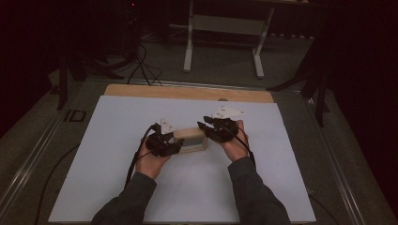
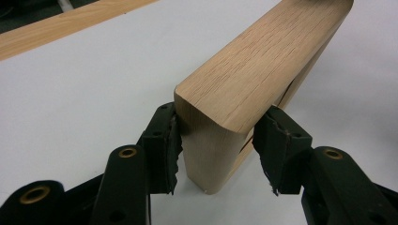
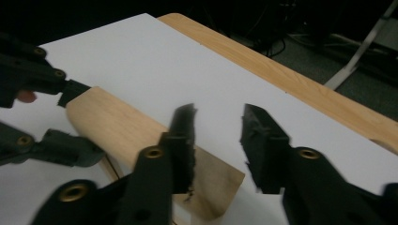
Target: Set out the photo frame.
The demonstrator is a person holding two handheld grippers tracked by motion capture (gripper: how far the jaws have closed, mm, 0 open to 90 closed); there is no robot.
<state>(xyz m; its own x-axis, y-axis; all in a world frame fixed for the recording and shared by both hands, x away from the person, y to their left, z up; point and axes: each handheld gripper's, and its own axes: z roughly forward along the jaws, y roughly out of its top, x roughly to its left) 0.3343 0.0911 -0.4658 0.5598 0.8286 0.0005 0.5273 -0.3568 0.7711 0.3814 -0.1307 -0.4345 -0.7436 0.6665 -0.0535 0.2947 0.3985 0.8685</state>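
Observation:
A light wooden box [image 1: 190, 139] with rounded corners stands on its narrow side in the middle of the white sheet [image 1: 117, 117]. My left gripper [image 1: 175, 143] has its jaws on the two faces of the box's left end [image 2: 263, 51], with both pads against the wood. In the right gripper view the left gripper [image 3: 80, 123] clamps the far end of the box [image 3: 122, 126]. My right gripper [image 1: 205, 127] hovers at the box's right end. Its jaws [image 3: 218, 110] stand apart above the wood, and bare sheet shows between them.
The sheet covers a wooden tabletop whose far edge [image 1: 187, 92] runs behind the box. Beyond it on the dark floor stand a white frame's legs [image 1: 188, 47] and some black cables [image 1: 141, 65]. A metal rail [image 1: 28, 154] borders the left side.

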